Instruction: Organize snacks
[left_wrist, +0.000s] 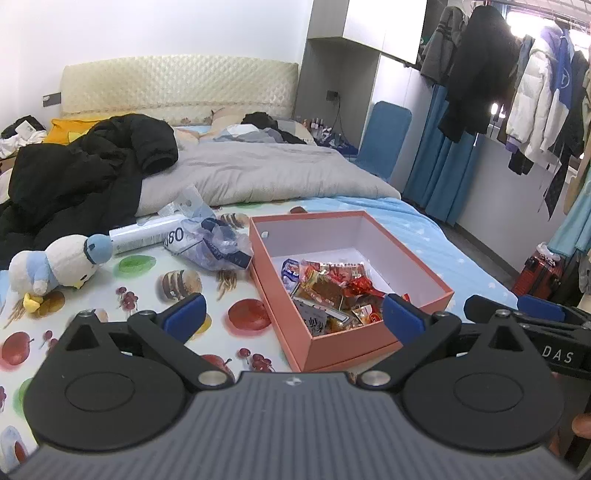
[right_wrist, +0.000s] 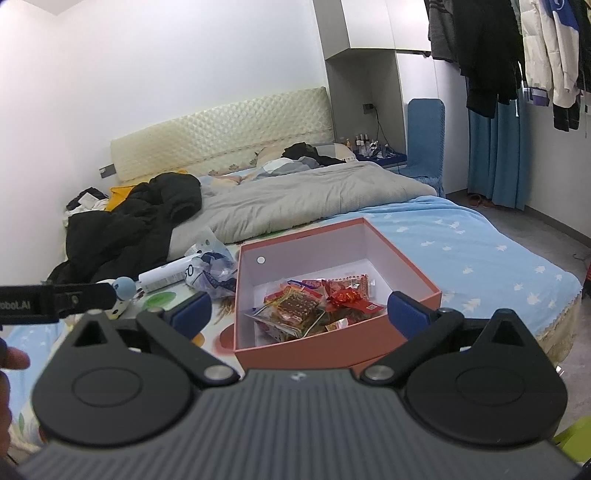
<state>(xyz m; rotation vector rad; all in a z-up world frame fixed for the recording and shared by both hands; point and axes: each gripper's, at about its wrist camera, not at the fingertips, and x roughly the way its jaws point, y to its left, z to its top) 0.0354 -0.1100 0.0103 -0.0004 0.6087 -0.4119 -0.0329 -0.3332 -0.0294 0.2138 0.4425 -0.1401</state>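
"DAS" stands in pale letters on the right gripper, right of the left jaws. "obot.AI" (start cut off) stands on the left gripper. "080" shows on the white tube beyond the jaws.

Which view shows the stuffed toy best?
Left wrist view: the stuffed toy lies in full sight on the fruit-print sheet, left of the box. In the right wrist view the other tool's arm hides most of the toy.

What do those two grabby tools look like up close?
Each tool, left tool and right tool, has a ribbed grey body, two round black discs, black link arms with silver pins and blue fingertip pads. White lettering marks their sides.
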